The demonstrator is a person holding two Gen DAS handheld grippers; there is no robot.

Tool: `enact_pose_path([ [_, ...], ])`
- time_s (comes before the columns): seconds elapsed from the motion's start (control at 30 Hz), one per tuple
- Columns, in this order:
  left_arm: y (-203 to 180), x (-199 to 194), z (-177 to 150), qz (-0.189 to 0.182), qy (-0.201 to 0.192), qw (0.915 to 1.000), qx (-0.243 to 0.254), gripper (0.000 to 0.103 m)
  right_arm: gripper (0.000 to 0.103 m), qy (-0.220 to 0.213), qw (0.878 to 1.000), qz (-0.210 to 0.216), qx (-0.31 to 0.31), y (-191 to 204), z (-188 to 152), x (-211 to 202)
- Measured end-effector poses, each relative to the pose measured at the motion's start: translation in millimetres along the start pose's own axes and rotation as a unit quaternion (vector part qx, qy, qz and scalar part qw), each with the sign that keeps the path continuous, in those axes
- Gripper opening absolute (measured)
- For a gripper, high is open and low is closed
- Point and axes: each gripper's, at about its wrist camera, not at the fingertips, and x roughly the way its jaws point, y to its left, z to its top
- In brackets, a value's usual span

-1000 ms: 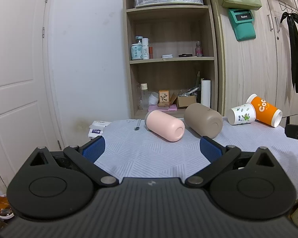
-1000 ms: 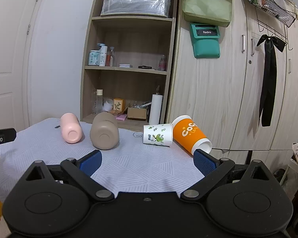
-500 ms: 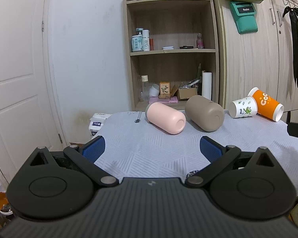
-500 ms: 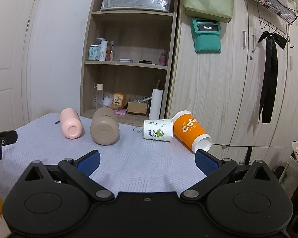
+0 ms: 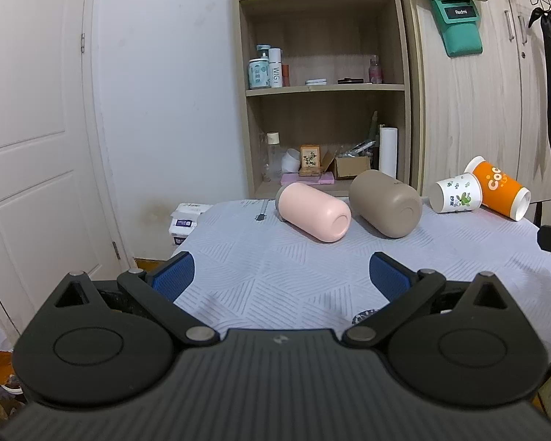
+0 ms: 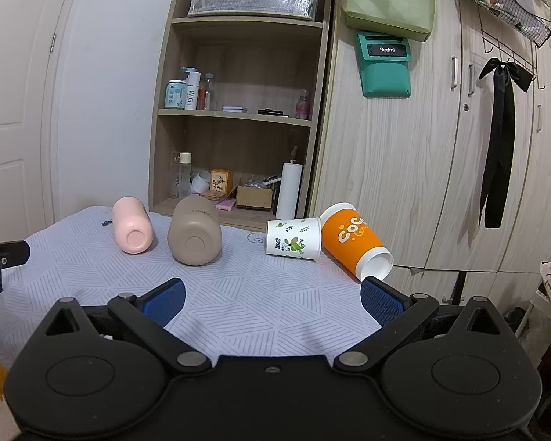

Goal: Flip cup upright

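Note:
Several cups lie on their sides on a table with a grey patterned cloth (image 5: 275, 272): a pink cup (image 5: 312, 215), a taupe cup (image 5: 385, 207), a white floral paper cup (image 5: 457, 197) and an orange paper cup (image 5: 497, 193). In the right wrist view they are the pink cup (image 6: 132, 229), taupe cup (image 6: 194, 237), floral cup (image 6: 294, 243) and orange cup (image 6: 354, 244). My left gripper (image 5: 281, 275) is open and empty, short of the pink cup. My right gripper (image 6: 272, 299) is open and empty, short of the floral cup.
An open wooden shelf unit (image 5: 323, 88) and wardrobe doors (image 6: 440, 147) stand behind the table. A white door (image 5: 36, 128) is at the left. The orange cup lies at the table's far right edge. Small boxes (image 5: 185, 220) sit off the table's left corner.
Both grippers have dropped slightly and moved a little nearer the table; the cups sit lower and closer in both views. No cup has moved. Both jaws stay open.

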Motion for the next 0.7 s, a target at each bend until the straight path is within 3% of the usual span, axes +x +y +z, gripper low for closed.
enact_pose_path([
  [0.7,0.0,3.8,0.6,0.006,0.010,0.9999,0.003,0.103,0.103,0.006,1.000,-0.001,-0.004,-0.5,-0.1,1.7],
])
